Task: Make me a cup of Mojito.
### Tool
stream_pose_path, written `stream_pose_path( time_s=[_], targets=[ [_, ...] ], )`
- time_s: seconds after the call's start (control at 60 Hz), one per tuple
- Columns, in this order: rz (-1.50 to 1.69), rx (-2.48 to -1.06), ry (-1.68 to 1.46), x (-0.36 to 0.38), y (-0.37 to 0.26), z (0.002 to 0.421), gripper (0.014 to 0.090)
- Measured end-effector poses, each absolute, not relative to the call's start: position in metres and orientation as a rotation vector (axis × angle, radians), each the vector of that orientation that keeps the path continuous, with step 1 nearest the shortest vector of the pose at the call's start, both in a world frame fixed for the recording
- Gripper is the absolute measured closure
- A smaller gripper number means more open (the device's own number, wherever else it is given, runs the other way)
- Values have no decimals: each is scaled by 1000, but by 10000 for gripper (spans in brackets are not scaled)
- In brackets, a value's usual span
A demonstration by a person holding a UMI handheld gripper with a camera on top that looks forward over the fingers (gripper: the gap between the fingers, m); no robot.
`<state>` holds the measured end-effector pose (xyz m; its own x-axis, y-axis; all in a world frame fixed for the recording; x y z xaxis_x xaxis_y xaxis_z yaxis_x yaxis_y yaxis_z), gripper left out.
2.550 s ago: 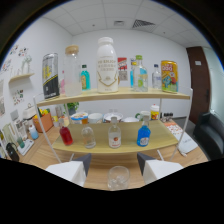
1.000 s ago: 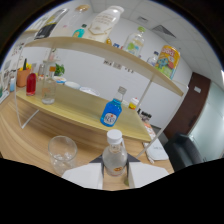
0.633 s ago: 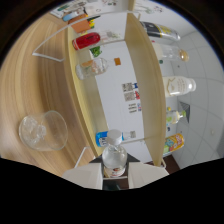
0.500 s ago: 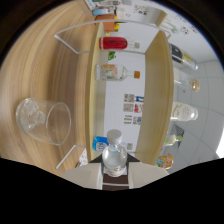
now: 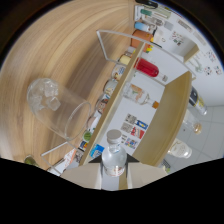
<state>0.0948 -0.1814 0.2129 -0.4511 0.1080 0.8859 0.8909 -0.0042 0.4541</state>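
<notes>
My gripper (image 5: 114, 174) is shut on a small clear bottle (image 5: 114, 159) with a pale cap (image 5: 114, 135) and a red mark low on its body. The bottle stands between the two white fingers (image 5: 82, 176) and points forward. The whole view is rolled hard to one side. A clear drinking glass (image 5: 59, 109) with ice cubes (image 5: 46, 96) in its bottom rests on the wooden table (image 5: 60, 45), just ahead and to the left of the bottle's cap. The glass mouth faces the cap, a short gap apart.
Beyond the bottle runs a two-tier wooden shelf (image 5: 167, 112) on a white wire frame (image 5: 102, 42). It carries a red bottle (image 5: 148, 67), a clear bottle (image 5: 138, 94), an orange container (image 5: 141, 36) and several other bottles and jars.
The view has kept rolling with the bottle held between the fingers. The glass with ice now looms larger and nearer to the bottle's cap than half a second ago.
</notes>
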Motion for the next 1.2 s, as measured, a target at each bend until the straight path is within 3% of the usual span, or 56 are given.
stream_pose_path(
  time_s=[0.133,0.367,0.467,0.6,0.917,1.2],
  targets=[
    [-1297,-1250,-1379,101,-188,235,707],
    [-618,-1627,-599,134,-208,274,705],
    [-295,-1786,-267,152,-211,248,704],
    [-36,-1898,-28,164,-204,193,704],
    [84,-2105,-14,159,-200,68,705],
    [79,-2204,-37,158,-206,20,704]
  ],
)
